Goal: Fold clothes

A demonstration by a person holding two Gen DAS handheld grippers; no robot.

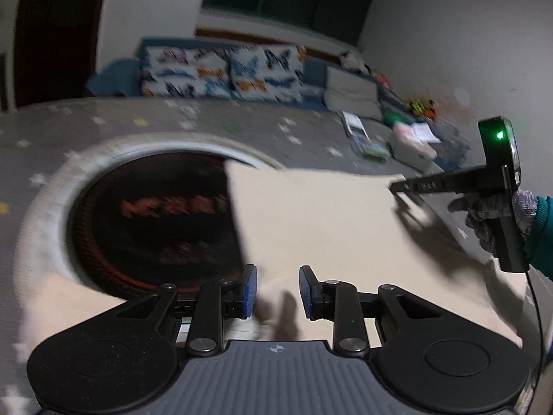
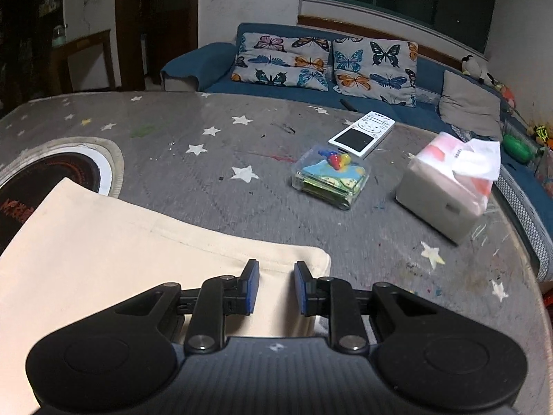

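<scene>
The cream-coloured cotton garment point(image 2: 145, 242) lay flat on the grey star-printed counter point(image 2: 242, 145), directly under and ahead of both grippers. The right gripper point(image 2: 276, 288) hung over the garment's near right corner with its blue-padded fingers point(image 2: 252, 287) a narrow gap apart; cloth showed through the gap, but whether the pads pinched any of it could not be told. Ahead and to the right of it sat a clear plastic box of coloured cards point(image 2: 330, 181), a white remote control point(image 2: 361, 133) beyond that, and a white tissue box point(image 2: 446, 193) further right. Beyond the counter stood a blue sofa point(image 2: 214, 69) with butterfly-print cushions point(image 2: 281, 60).

The left gripper point(image 1: 278, 292) was also slightly parted, its blue pads point(image 1: 250, 290) either side of a fold of the garment point(image 1: 321, 228), with no clear clamping visible. Ahead and to its left, a round black-and-red hotplate inset point(image 1: 152, 218) in the counter was partly covered by the cloth's left edge. To its right, a gloved hand point(image 1: 494, 214) held the other gripper point(image 1: 395, 186) at the garment's far right corner.
</scene>
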